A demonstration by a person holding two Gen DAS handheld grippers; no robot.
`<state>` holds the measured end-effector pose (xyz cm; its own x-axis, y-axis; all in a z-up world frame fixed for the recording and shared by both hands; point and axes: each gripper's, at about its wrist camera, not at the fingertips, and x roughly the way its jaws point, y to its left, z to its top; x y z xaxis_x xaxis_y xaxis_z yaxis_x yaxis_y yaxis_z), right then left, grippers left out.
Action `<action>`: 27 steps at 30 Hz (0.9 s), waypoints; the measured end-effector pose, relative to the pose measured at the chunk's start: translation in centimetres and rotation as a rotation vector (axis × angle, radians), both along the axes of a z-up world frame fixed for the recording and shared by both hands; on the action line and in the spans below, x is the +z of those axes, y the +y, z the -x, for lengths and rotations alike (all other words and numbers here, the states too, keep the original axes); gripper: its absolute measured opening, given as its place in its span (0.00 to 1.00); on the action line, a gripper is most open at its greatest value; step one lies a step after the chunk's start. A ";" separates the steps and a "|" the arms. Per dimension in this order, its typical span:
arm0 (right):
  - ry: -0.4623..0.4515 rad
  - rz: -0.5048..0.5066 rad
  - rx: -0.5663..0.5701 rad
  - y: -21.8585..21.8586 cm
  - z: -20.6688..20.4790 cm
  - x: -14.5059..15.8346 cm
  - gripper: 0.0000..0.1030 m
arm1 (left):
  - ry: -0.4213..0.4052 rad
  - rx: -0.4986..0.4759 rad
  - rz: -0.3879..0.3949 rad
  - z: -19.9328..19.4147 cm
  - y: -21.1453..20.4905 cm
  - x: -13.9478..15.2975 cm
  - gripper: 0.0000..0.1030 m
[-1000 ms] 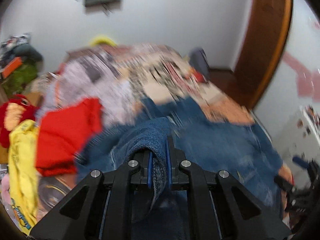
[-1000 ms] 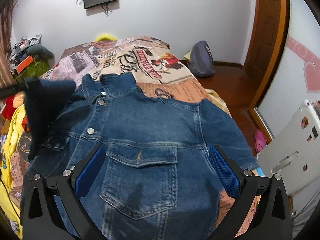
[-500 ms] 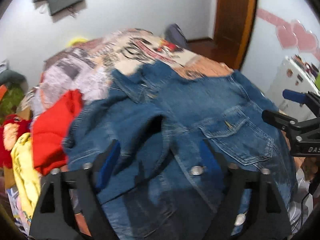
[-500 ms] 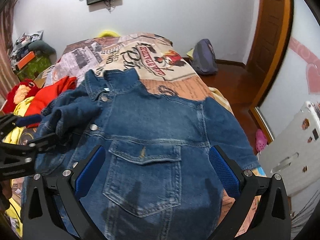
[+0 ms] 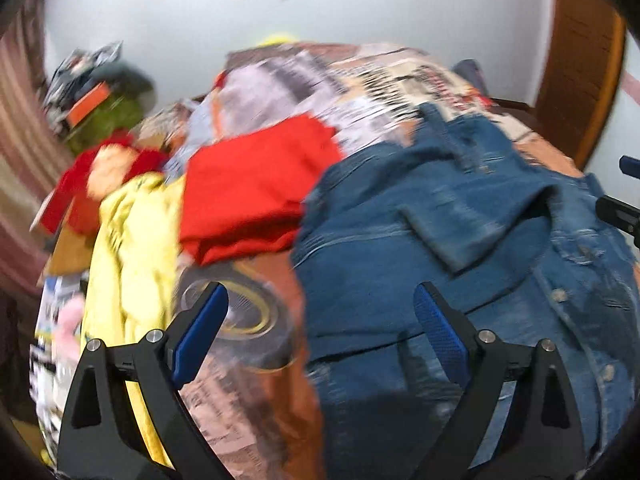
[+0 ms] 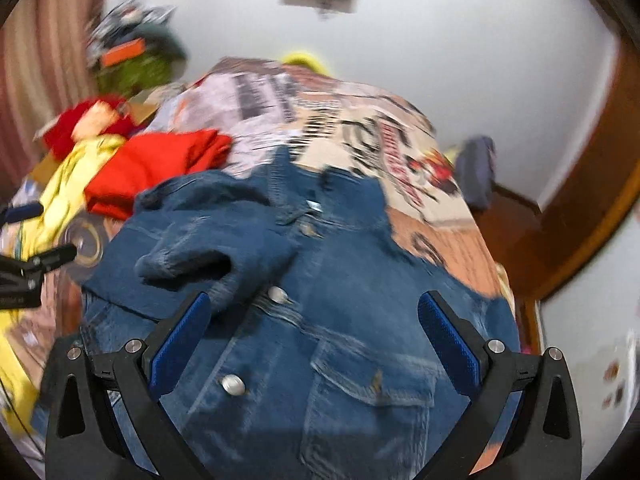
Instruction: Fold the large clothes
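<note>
Both views blurred. Left gripper (image 5: 320, 320) and right gripper (image 6: 316, 332) spread wide, empty, above jacket (image 6: 320, 300); hem cut off; red cloth (image 5: 252, 184) beside jacket.

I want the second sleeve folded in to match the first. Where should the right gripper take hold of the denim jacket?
Grip the denim jacket at the cuff end of its unfolded sleeve, coming from the bed's door-side edge. That sleeve lies flat and outstretched, while the other sleeve is folded across the chest. The right gripper is open.
</note>
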<state>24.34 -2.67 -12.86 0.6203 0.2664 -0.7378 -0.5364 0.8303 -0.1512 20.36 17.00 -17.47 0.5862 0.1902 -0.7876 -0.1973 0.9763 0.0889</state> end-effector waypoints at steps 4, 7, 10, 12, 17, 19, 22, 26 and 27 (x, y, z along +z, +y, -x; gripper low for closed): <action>0.034 0.110 0.067 3.5 -1.6 -2.7 1.00 | 0.024 0.061 0.053 0.9 2.3 -1.8 0.91; 0.079 0.171 0.078 5.3 -3.2 -4.7 1.00 | 0.040 0.091 0.071 1.2 3.3 -3.1 0.91; 0.114 0.199 0.080 6.6 -4.4 -6.0 1.00 | 0.057 0.105 0.086 1.2 3.8 -4.3 0.91; 0.127 0.209 0.084 7.5 -4.7 -6.4 1.00 | 0.073 0.115 0.102 1.1 4.2 -5.1 0.91; 0.100 0.211 0.081 8.9 -5.2 -6.6 1.00 | 0.117 0.127 0.119 0.7 4.7 -6.9 0.91; 0.088 0.200 0.069 9.0 -5.4 -6.5 1.00 | 0.133 0.125 0.123 0.4 4.7 -7.6 0.91; 0.048 0.180 0.018 8.4 -5.8 -5.8 1.00 | 0.153 0.126 0.136 0.1 4.6 -8.5 0.91; 0.004 0.126 -0.102 5.7 -6.9 -4.3 1.00 | 0.175 0.127 0.150 -0.3 4.3 -9.5 0.91; 0.008 0.106 -0.128 4.9 -7.3 -4.0 1.00 | 0.178 0.126 0.149 -0.4 4.2 -9.6 0.92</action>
